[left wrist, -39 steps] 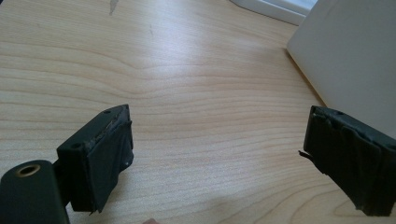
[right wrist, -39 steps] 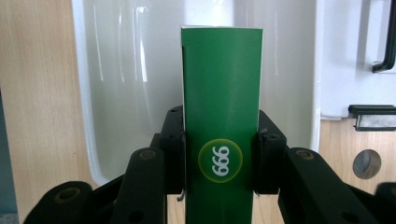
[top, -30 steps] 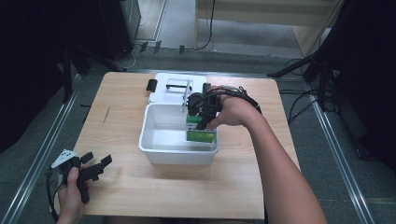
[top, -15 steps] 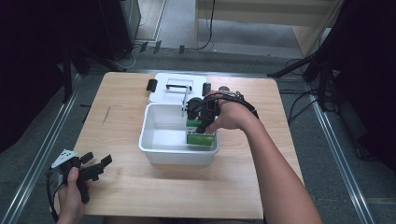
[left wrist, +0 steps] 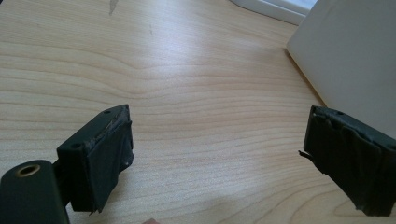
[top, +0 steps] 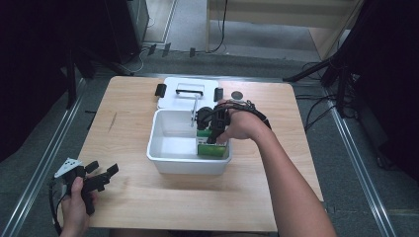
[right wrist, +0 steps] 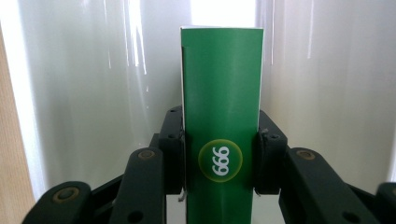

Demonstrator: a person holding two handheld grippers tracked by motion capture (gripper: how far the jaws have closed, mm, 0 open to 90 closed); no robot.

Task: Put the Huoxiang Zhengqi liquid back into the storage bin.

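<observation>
A green carton [right wrist: 220, 116] marked "666" stands between the jaws of my right gripper [right wrist: 220, 158], which is shut on its two sides. In the high view that right gripper [top: 211, 133] reaches down into the right end of a white plastic bin [top: 170, 160], with the green carton [top: 213, 148] against the bin's right wall. The bin's pale inner walls rise behind the carton in the right gripper view. My left gripper [top: 101, 174] hovers low over the table's near left corner, jaws wide apart and nothing between them. Its fingers [left wrist: 100, 156] frame bare wood.
The bin's white lid [top: 185, 93] with black latches lies flat behind the bin. A small dark round object [top: 237, 95] sits to the lid's right. The bin's outer wall [left wrist: 355, 60] stands at the right of the left gripper view. Dark stands and cables surround the wooden table [top: 128, 123].
The right hand has shifted slightly leftward and lower inside the bin with the green carton. The left gripper has stayed put.
</observation>
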